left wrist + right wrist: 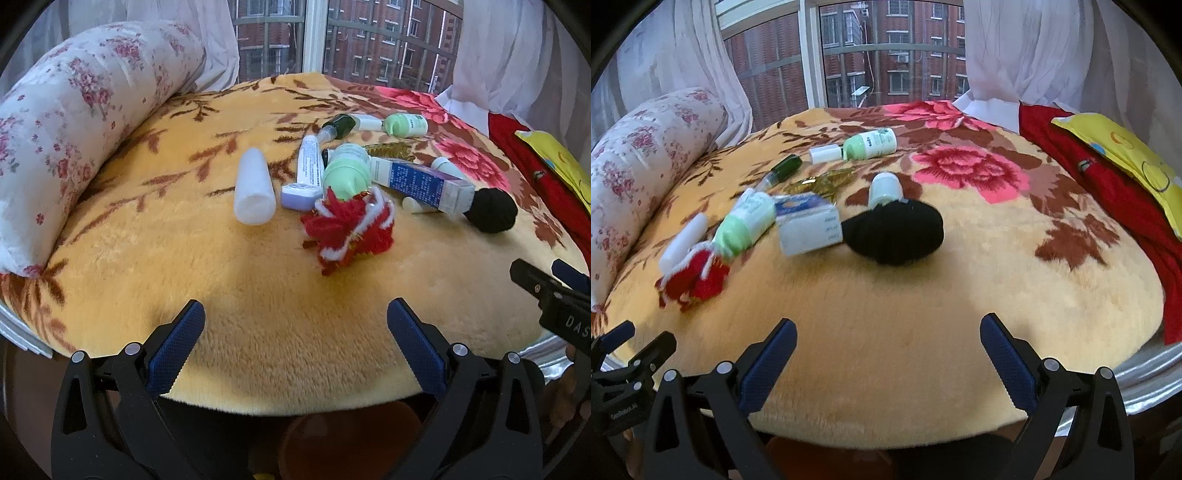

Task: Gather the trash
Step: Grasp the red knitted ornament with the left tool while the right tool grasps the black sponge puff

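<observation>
Yellow fuzzy blanket (258, 332) covers the bed, and the trash sits in a loose pile near its middle: a white tube (255, 186), a green bottle (347, 171), a blue-and-white box (424, 182), a black yarn ball (489, 210) touching the box's end, and a red-and-white pompom (347, 229) closest to me. My left tongs (295, 321) and right tongs (888, 332) both hang spread wide over the blanket's near edge, gripping nothing. A floral bolster (74, 122) lies along the left.
</observation>
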Demonstrator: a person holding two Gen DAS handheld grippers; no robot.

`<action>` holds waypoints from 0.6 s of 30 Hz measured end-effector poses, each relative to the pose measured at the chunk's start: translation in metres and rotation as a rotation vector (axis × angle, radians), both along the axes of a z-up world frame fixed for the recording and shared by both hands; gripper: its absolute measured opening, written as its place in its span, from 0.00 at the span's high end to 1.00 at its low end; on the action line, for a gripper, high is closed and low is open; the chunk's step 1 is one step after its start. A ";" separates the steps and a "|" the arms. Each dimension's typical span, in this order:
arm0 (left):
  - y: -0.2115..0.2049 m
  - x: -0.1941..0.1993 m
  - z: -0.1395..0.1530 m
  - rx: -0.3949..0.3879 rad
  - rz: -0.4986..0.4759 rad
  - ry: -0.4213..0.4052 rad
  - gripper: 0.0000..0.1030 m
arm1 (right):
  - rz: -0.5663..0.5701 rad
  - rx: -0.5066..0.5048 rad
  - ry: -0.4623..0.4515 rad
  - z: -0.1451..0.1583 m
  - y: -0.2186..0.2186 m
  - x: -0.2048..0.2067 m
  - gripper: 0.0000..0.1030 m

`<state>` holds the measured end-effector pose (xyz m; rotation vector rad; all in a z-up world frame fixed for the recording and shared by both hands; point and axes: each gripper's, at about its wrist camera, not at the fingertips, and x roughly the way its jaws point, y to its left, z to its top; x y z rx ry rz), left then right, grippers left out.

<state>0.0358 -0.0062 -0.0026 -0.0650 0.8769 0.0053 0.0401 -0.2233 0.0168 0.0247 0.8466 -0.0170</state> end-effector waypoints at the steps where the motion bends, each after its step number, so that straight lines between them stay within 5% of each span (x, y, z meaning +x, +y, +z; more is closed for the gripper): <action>1: 0.002 0.004 -0.001 -0.006 0.002 0.007 0.06 | 0.000 0.001 0.001 0.000 0.000 0.003 0.05; 18: 0.015 0.040 -0.005 -0.001 -0.002 -0.013 0.06 | 0.071 -0.053 0.011 0.001 -0.011 0.072 0.05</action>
